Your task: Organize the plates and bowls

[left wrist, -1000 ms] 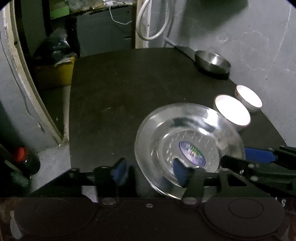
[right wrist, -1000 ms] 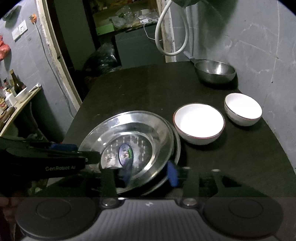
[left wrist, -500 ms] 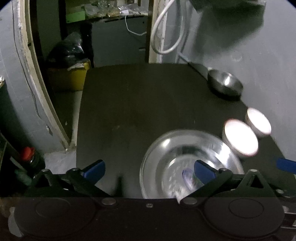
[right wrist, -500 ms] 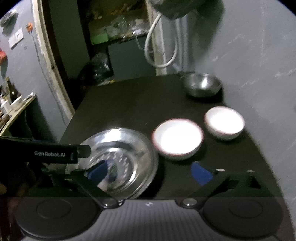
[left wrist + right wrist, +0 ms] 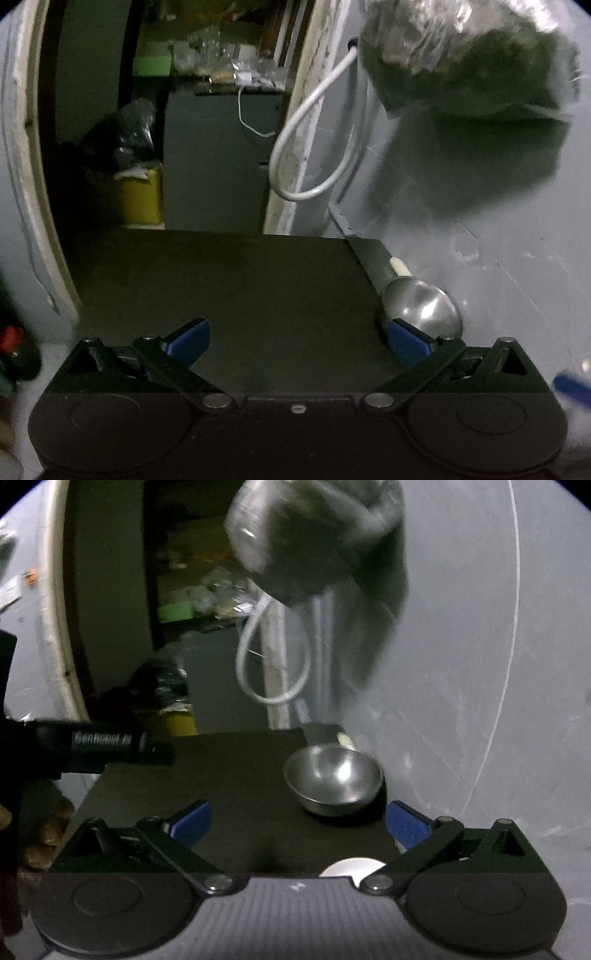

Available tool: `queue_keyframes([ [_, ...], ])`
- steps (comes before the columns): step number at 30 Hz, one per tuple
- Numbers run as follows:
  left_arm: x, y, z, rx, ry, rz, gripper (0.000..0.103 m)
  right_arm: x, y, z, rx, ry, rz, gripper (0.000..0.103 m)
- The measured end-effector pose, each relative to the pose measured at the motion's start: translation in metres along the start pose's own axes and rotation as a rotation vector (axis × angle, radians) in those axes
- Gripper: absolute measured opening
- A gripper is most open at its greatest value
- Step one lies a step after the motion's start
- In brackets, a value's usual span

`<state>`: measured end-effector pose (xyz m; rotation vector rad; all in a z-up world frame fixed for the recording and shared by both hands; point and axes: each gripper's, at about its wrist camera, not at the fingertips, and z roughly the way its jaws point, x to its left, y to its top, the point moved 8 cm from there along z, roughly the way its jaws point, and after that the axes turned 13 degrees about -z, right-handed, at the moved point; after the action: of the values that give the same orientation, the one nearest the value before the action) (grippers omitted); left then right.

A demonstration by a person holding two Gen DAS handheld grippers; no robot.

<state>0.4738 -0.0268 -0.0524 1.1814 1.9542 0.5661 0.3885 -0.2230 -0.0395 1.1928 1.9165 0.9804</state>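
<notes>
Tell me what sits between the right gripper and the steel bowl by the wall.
Nothing: the right wrist view shows only bare dark tabletop between the open right gripper and the steel bowl.

I see only a sliver of the white bowl (image 5: 351, 866) at six o'clock, behind my right gripper (image 5: 297, 821); the hanging bag (image 5: 314, 535) at twelve o'clock is blurred.

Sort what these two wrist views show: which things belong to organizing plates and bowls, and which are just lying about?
Belongs to the job:
- steel bowl at the table's far corner
- white bowl, only its rim showing
- left gripper, open, holding nothing
- right gripper, open, holding nothing

Just lying about:
- white hose
- hanging plastic bag
- yellow bin
</notes>
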Motion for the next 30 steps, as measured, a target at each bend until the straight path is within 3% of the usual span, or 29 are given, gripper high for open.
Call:
queue_keyframes([
  [4,-0.025,0.001,0.052,0.036,-0.001,0.026,0.102,-0.01,-0.012,0.043,0.048,0.032,0.099,0.103],
  [11,-0.06,-0.005,0.123,0.139,-0.052,0.089,0.102,-0.033,-0.027,0.088,0.022,0.034,0.245,0.1],
  [13,-0.064,-0.009,0.142,0.179,-0.018,0.116,0.099,-0.037,-0.03,0.097,0.015,0.043,0.257,0.091],
  [17,-0.069,-0.013,0.16,0.2,0.008,0.129,0.092,-0.041,-0.037,0.11,0.018,0.065,0.263,0.089],
  [20,-0.073,-0.017,0.168,0.23,-0.008,0.132,0.077,-0.046,-0.039,0.115,0.026,0.061,0.266,0.085],
  [22,-0.078,-0.023,0.173,0.259,-0.008,0.153,0.053,-0.049,-0.041,0.119,0.034,0.061,0.268,0.083],
  [26,-0.084,-0.03,0.173,0.294,-0.04,0.165,0.03,-0.055,-0.044,0.118,0.039,0.065,0.285,0.081],
  [27,-0.086,-0.032,0.172,0.301,-0.052,0.17,0.018,-0.056,-0.044,0.118,0.038,0.067,0.29,0.08],
  [30,-0.086,-0.036,0.166,0.305,-0.044,0.21,0.016,-0.059,-0.043,0.116,0.032,0.077,0.311,0.079],
])
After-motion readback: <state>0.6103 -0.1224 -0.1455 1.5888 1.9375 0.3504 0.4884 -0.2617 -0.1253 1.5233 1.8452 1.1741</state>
